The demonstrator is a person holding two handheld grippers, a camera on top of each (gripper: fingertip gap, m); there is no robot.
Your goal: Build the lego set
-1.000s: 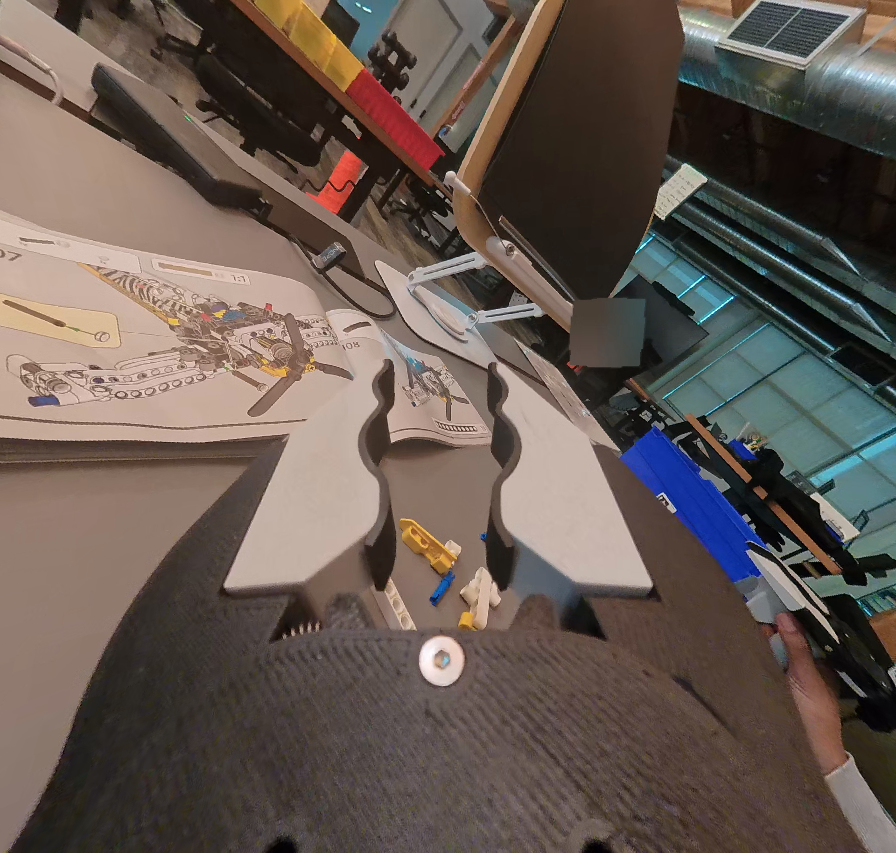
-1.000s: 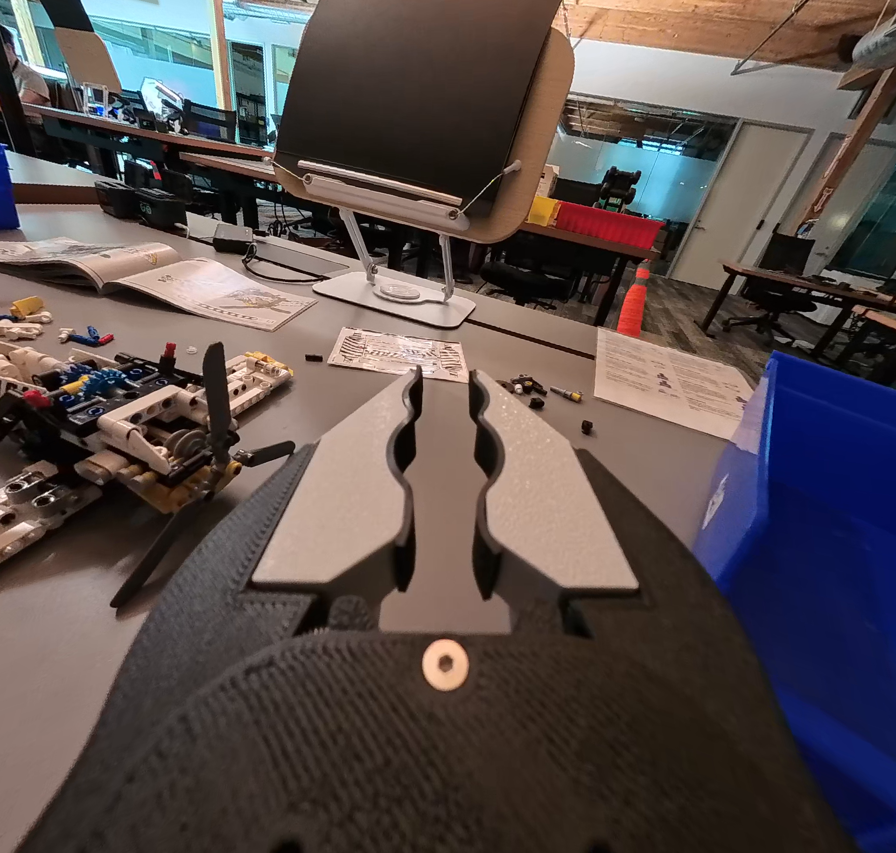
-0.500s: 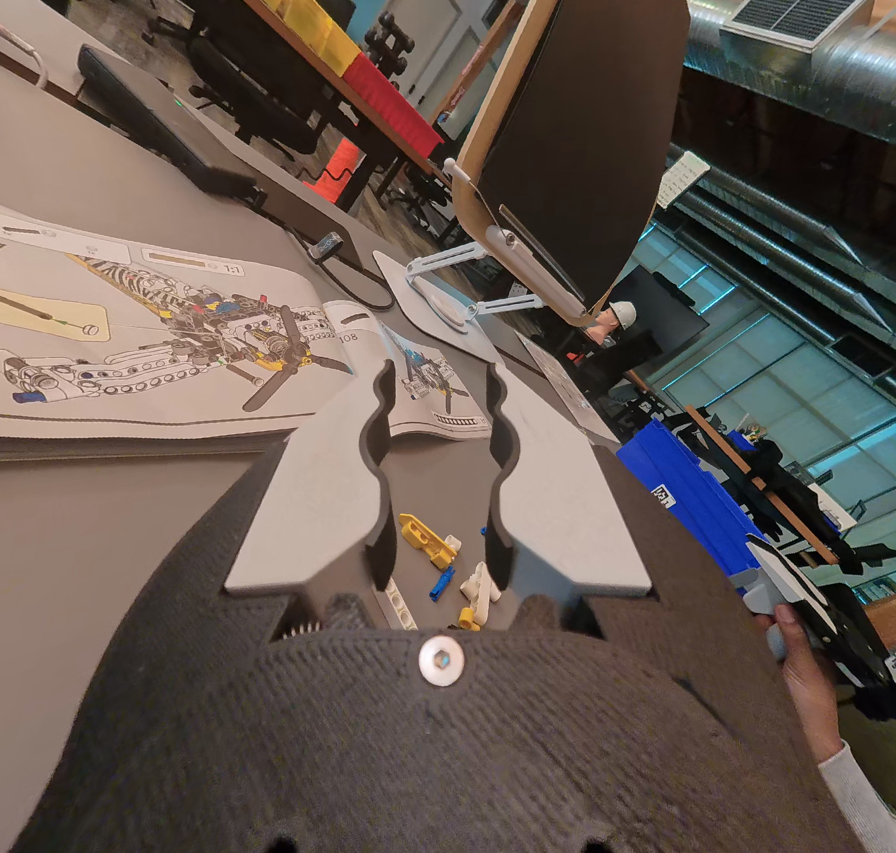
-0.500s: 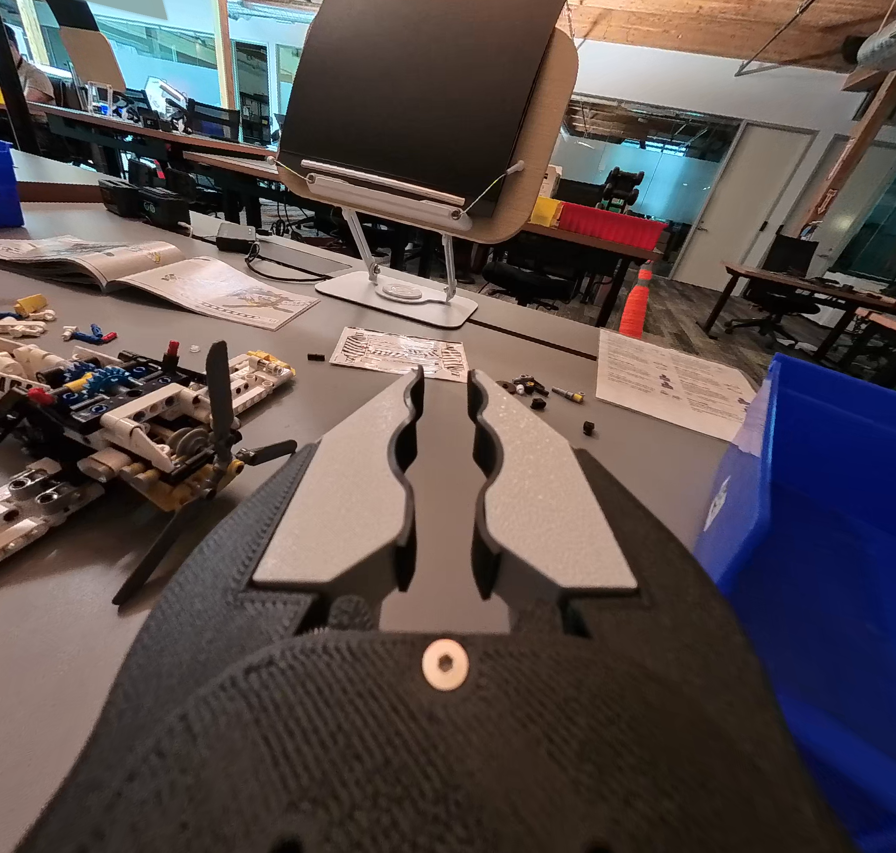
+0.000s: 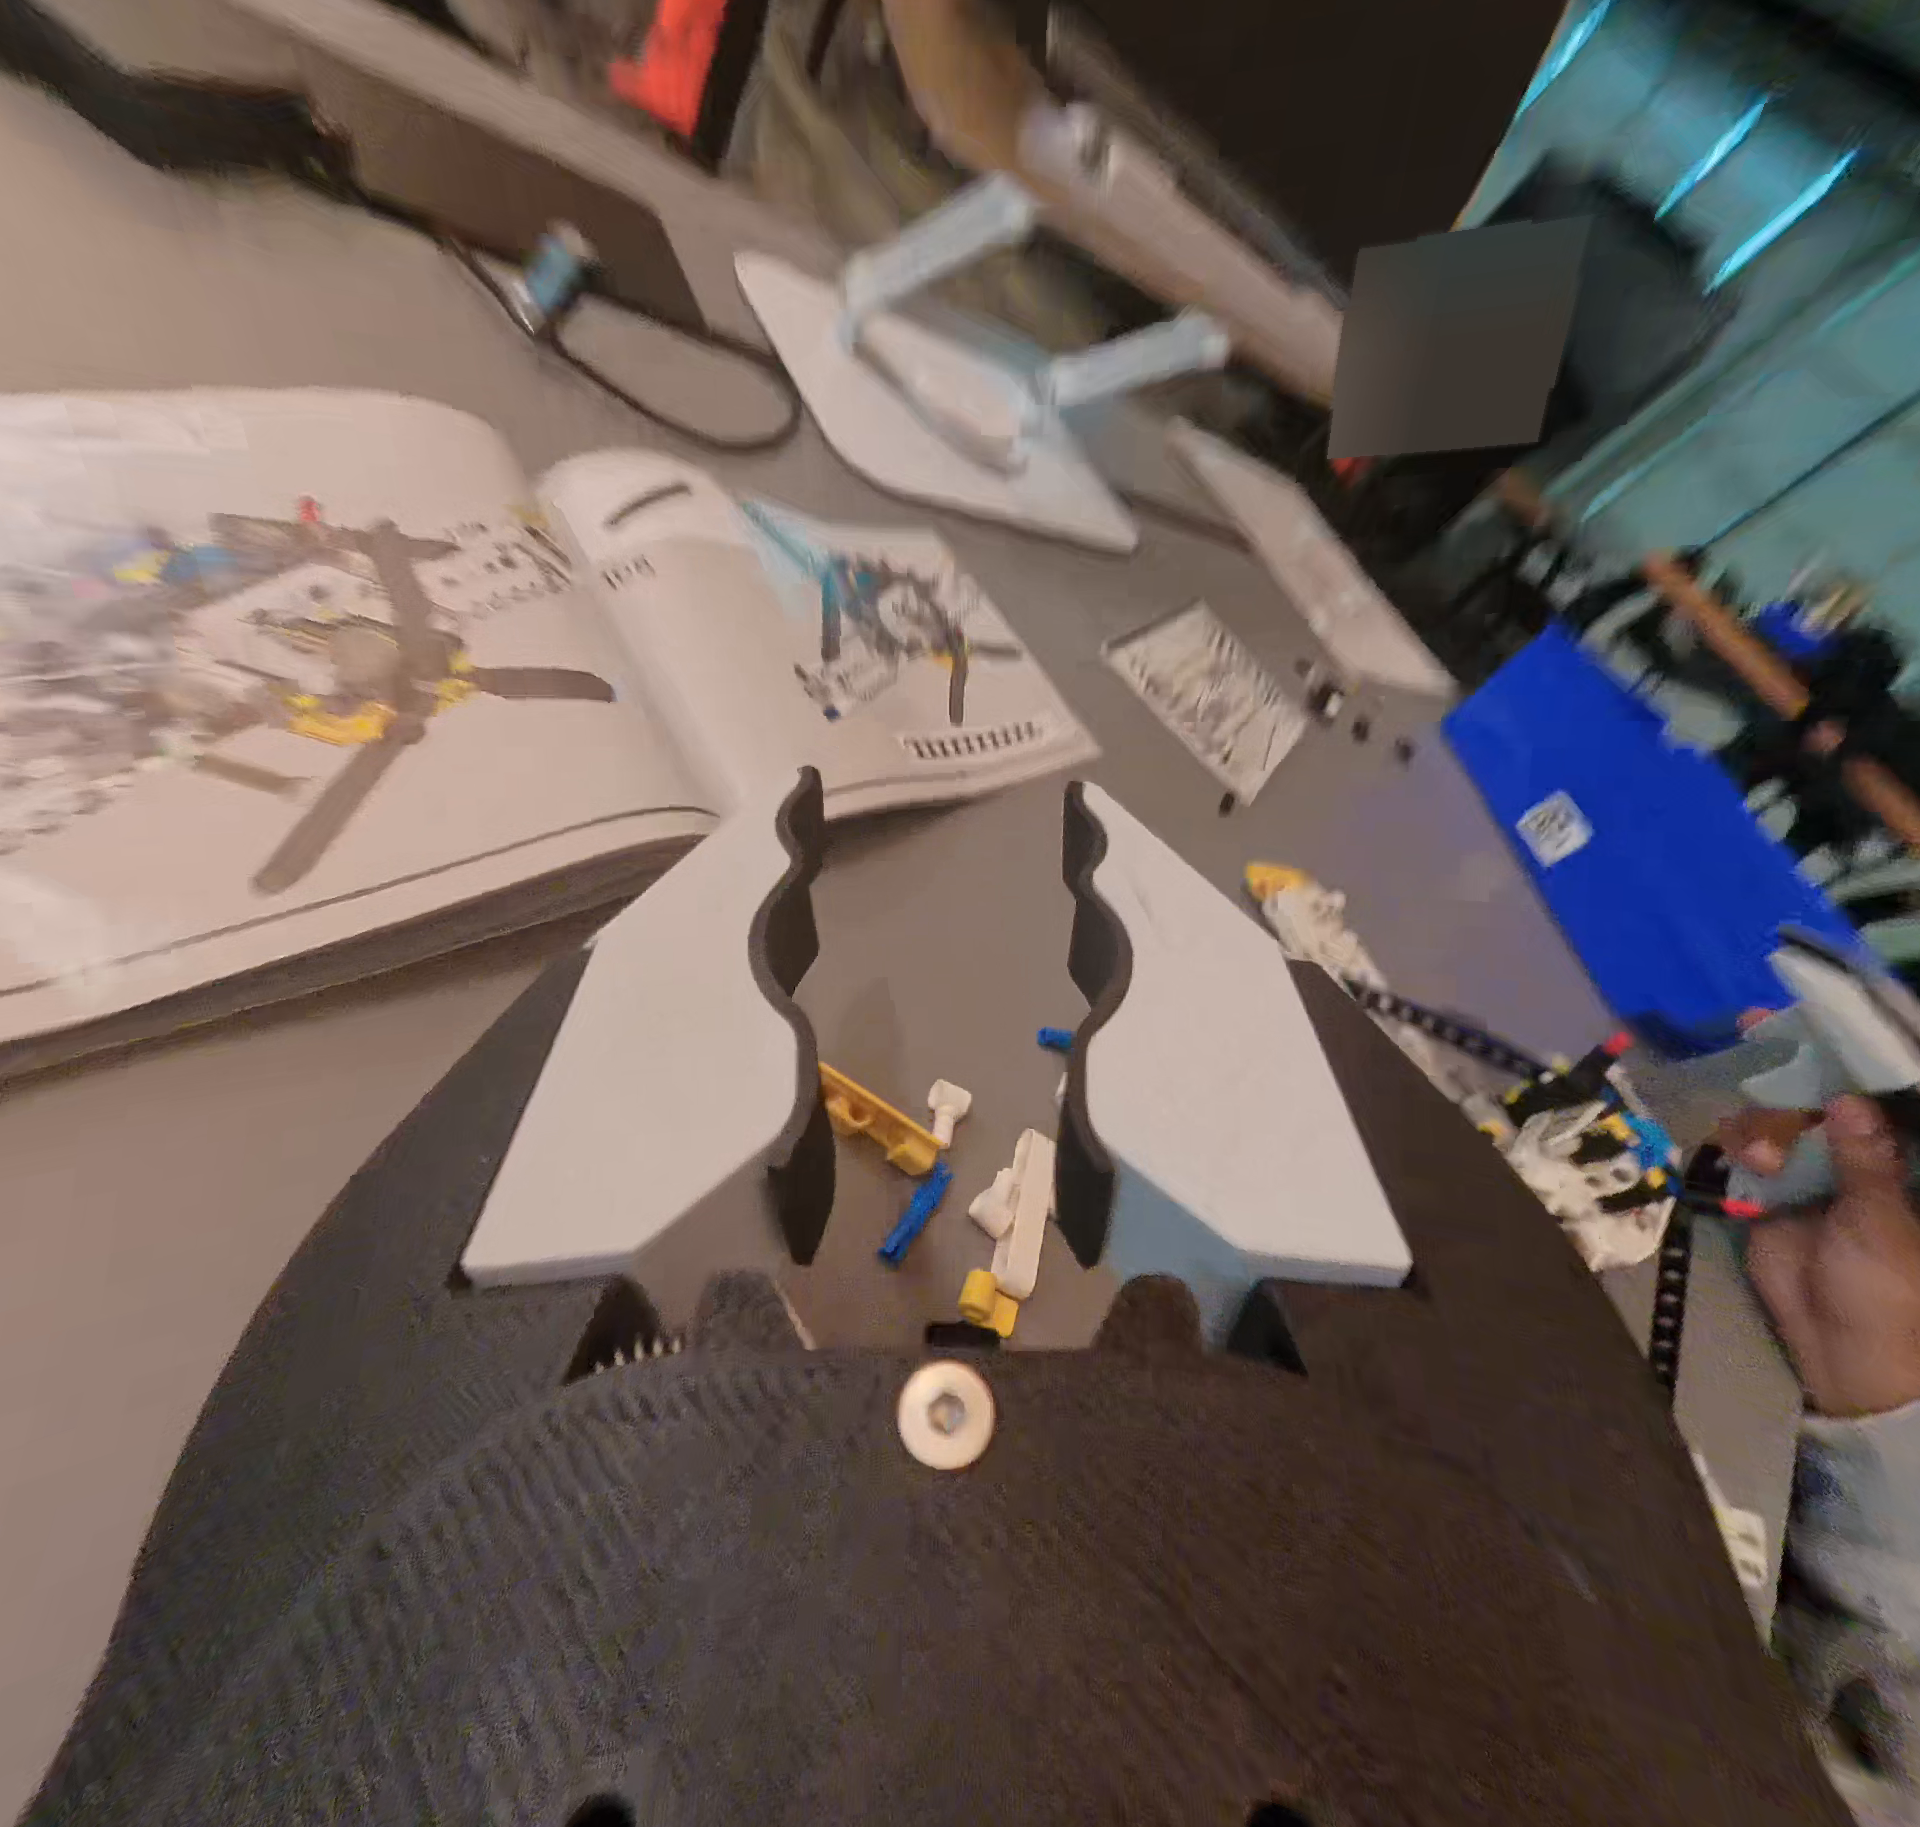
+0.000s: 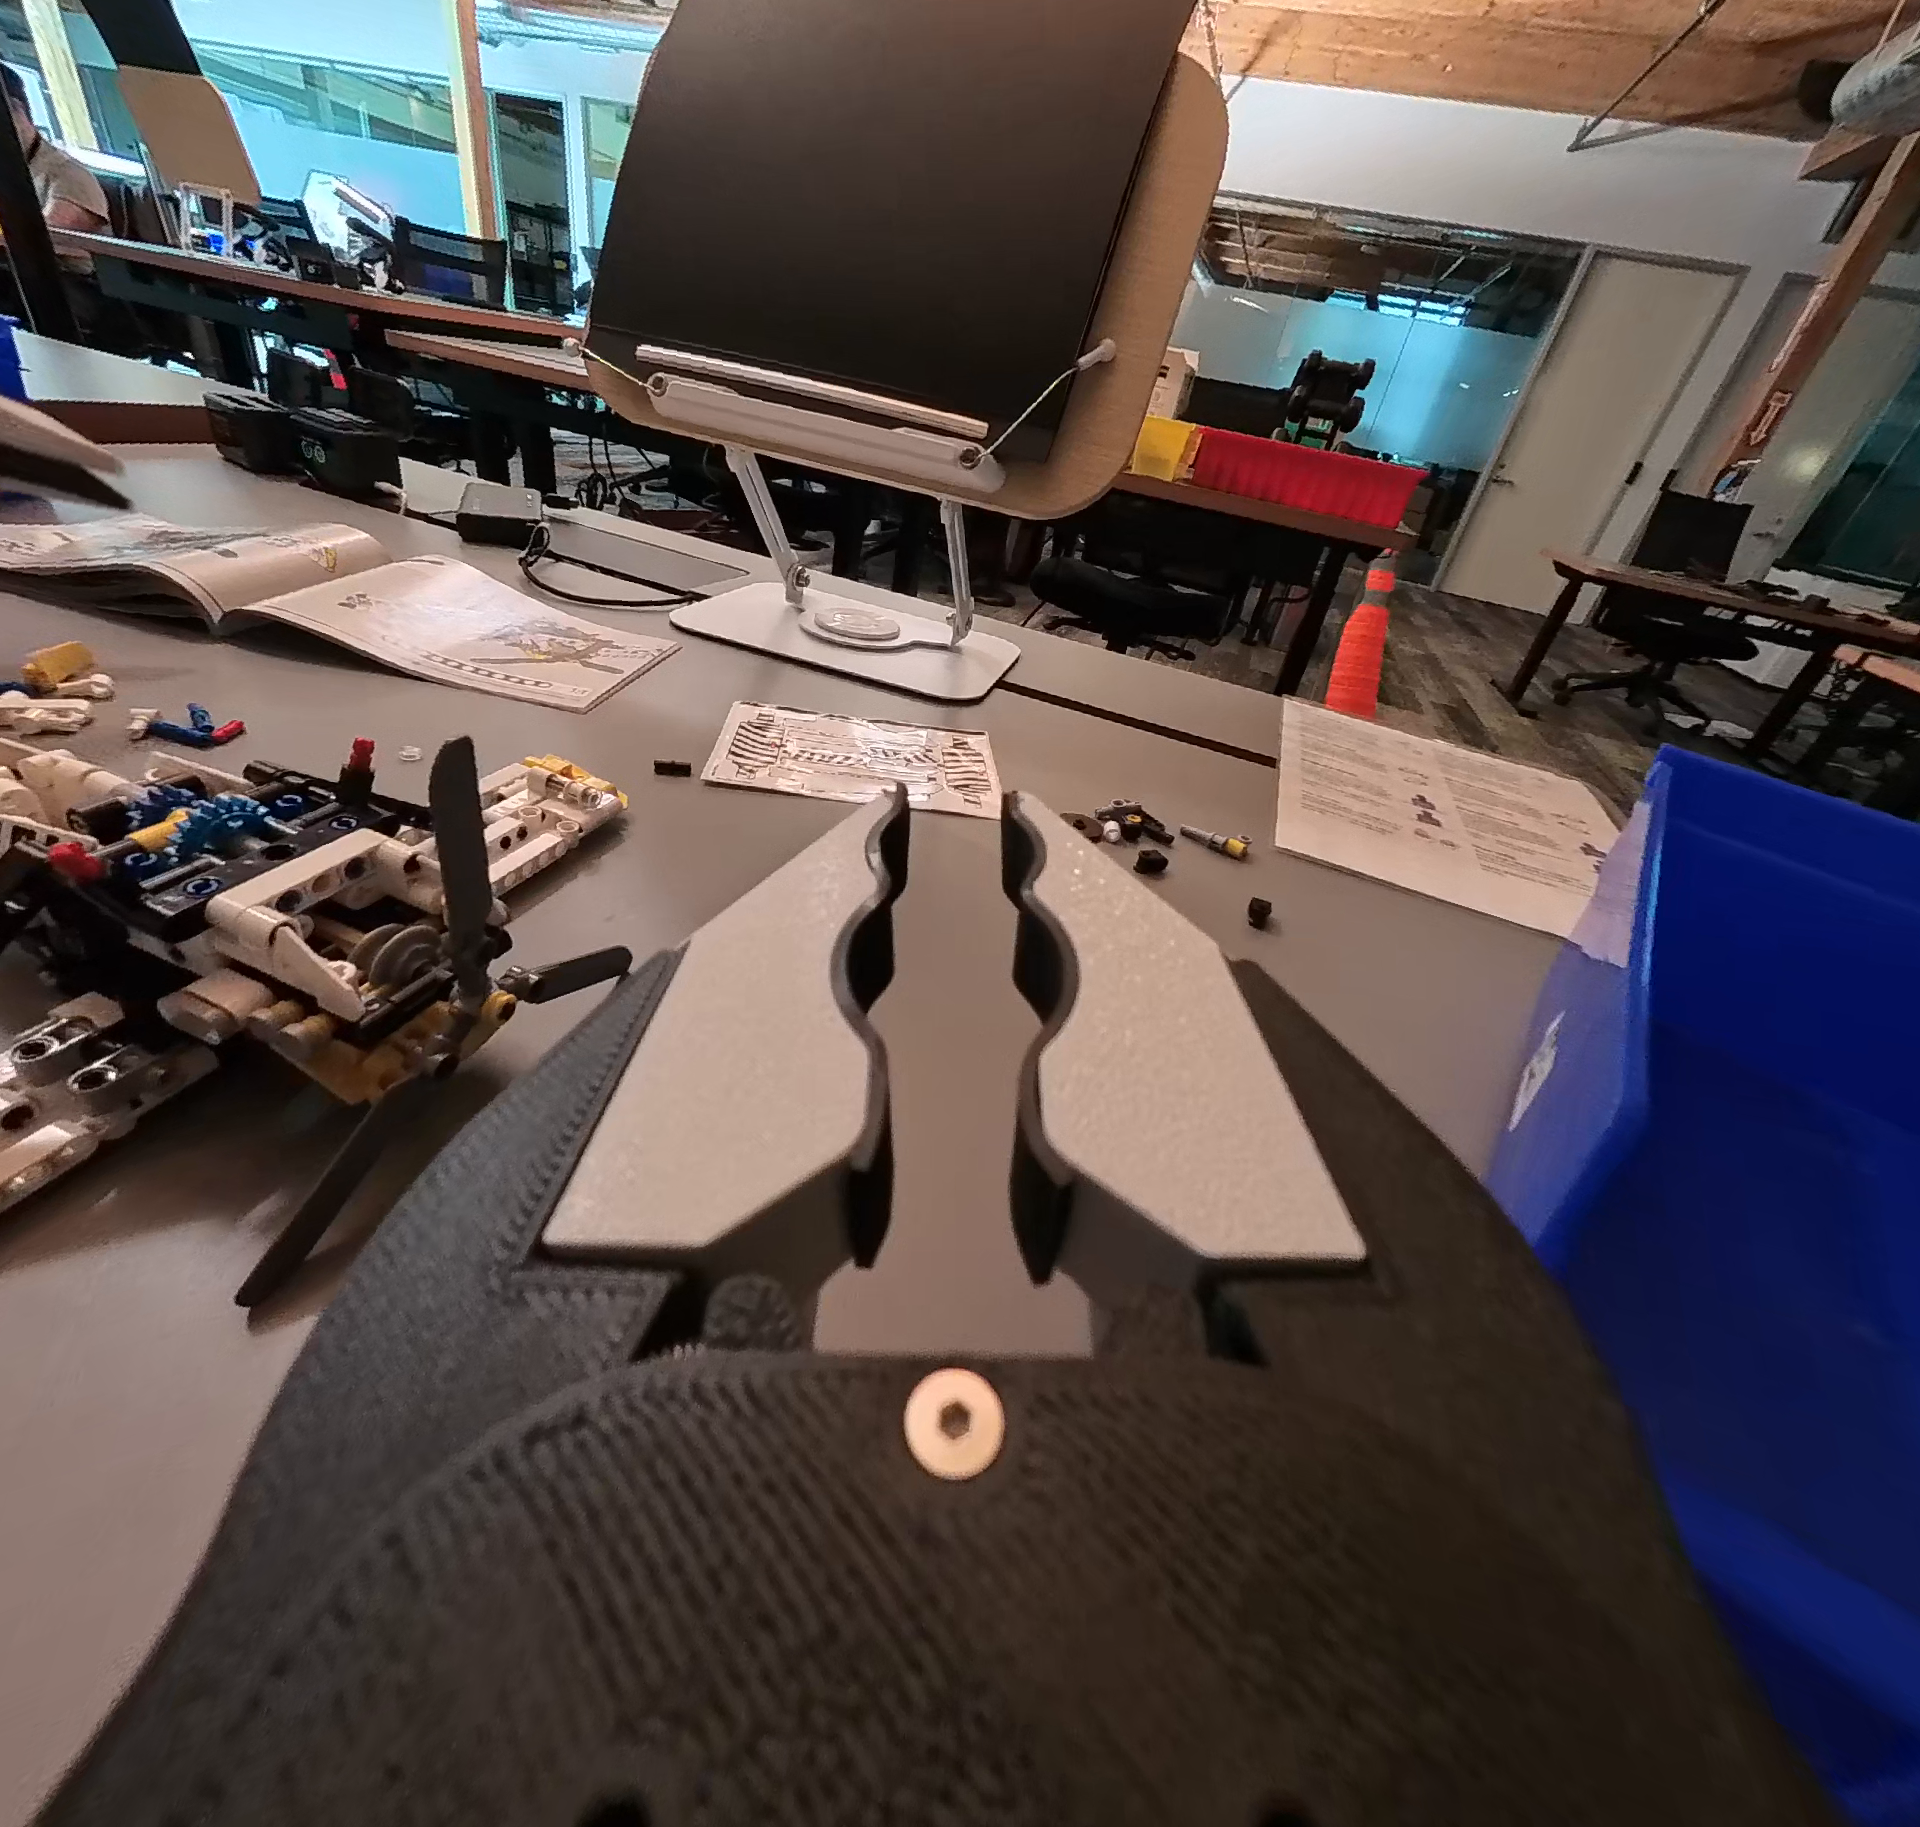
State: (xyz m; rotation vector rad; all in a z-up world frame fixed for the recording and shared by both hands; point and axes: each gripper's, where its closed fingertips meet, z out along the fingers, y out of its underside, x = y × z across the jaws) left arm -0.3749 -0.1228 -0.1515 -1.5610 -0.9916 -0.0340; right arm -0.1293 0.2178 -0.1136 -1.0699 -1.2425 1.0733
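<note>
Left tongs [image 5: 935, 811] open and empty, hovering over loose pieces on the grey counter [image 5: 208, 1206] — a yellow piece [image 5: 878, 1117], a blue pin [image 5: 914, 1211], a white piece [image 5: 1016, 1201]. Right tongs [image 6: 954, 809] parted a little, gripping nothing. Half-built lego model [image 6: 301, 904] on the counter left of them — open booklet [image 6: 416, 624] behind, blue bin [image 6: 1745, 1102] at right.

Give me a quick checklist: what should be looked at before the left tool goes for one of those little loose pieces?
1. Left tool open and empty: ok.
2. Loose pieces in sight, yellow piece and blue pin between the fingers: ok.
3. Left picture sharp enough to aim: not ok, blurred.
4. Right tool open, empty, apart from the model: ok.
5. Instruction booklet open: ok.
6. Which piece the step needs: cannot tell.
</note>
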